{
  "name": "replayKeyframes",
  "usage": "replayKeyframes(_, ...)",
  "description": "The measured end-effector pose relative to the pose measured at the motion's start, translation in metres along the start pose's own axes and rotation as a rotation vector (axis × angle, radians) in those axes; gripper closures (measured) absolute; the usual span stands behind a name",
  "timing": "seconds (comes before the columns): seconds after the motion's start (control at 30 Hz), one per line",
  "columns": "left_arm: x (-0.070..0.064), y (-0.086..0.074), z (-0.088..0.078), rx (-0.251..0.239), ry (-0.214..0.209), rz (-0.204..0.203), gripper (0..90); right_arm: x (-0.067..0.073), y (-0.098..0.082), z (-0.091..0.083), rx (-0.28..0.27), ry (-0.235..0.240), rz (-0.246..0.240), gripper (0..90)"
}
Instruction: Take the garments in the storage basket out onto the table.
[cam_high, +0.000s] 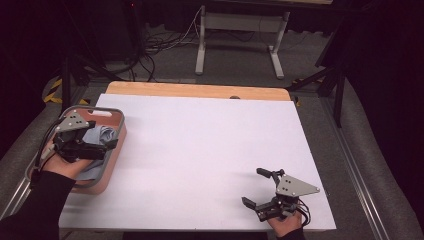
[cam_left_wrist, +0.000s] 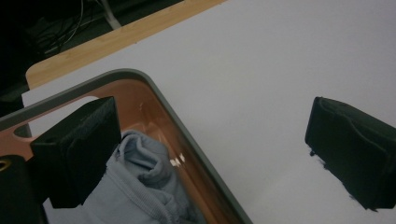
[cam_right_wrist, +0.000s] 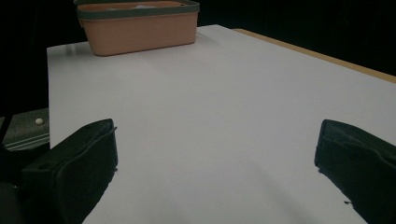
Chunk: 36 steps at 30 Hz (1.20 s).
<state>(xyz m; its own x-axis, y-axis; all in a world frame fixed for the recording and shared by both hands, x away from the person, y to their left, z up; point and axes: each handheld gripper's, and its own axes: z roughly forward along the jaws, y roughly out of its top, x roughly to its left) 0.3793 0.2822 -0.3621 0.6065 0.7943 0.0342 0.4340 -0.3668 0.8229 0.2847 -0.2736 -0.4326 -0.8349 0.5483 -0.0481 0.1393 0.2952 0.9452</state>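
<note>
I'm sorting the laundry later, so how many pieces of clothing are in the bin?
1 that I can tell: a light blue-grey garment bunched inside the orange bin at the table's left edge, under the left gripper. More could lie hidden beneath it.

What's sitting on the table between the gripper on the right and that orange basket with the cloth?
Nothing: in the high view, bare white table separates the right gripper from the basket.

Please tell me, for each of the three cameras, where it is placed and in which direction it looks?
High view: above the near side, looking forward and down on the white table; both forearms and grippers enter below.
Left gripper view: rides the left gripper, over the basket rim and grey cloth; open jaws.
Right gripper view: rides the right gripper, low, facing across the table; open jaws.
Shared: all views show the basket.
</note>
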Motion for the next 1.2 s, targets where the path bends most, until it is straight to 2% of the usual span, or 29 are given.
replayKeyframes(0.13, 0.011, -0.003, 0.002, 0.020, 0.005, -0.032, 4.5, 0.000, 0.000, 0.000, 0.002, 0.002, 0.000, 0.1)
replayKeyframes(0.4, 0.026, -0.005, 0.007, 0.070, 0.024, -0.042, 4.5, 0.000, 0.000, 0.000, 0.004, 0.003, 0.002, 0.1)
replayKeyframes(0.5, 0.033, -0.006, 0.009, 0.094, 0.033, -0.058, 4.5, 0.000, 0.000, 0.000, 0.005, 0.003, 0.003, 0.1)
replayKeyframes(0.7, 0.039, -0.007, 0.012, 0.122, 0.039, -0.073, 4.3, 0.000, -0.001, 0.000, 0.006, 0.002, 0.004, 0.1)
replayKeyframes(0.73, 0.044, -0.008, 0.015, 0.152, 0.047, -0.083, 4.3, 0.000, -0.001, 0.000, 0.006, 0.003, 0.004, 0.1)
replayKeyframes(0.87, 0.051, -0.011, 0.021, 0.201, 0.061, -0.095, 4.5, -0.001, -0.001, 0.000, 0.009, 0.006, 0.001, 0.1)
replayKeyframes(1.0, 0.056, -0.014, 0.028, 0.243, 0.102, -0.103, 5.1, 0.000, -0.001, 0.000, 0.007, 0.005, 0.002, 0.1)
replayKeyframes(1.17, 0.060, -0.016, 0.034, 0.276, 0.126, -0.123, 5.2, 0.000, -0.001, -0.001, 0.006, 0.001, -0.001, 0.1)
replayKeyframes(1.2, 0.062, -0.018, 0.037, 0.296, 0.149, -0.131, 5.2, 0.000, -0.001, -0.001, 0.006, 0.001, -0.001, 0.1)
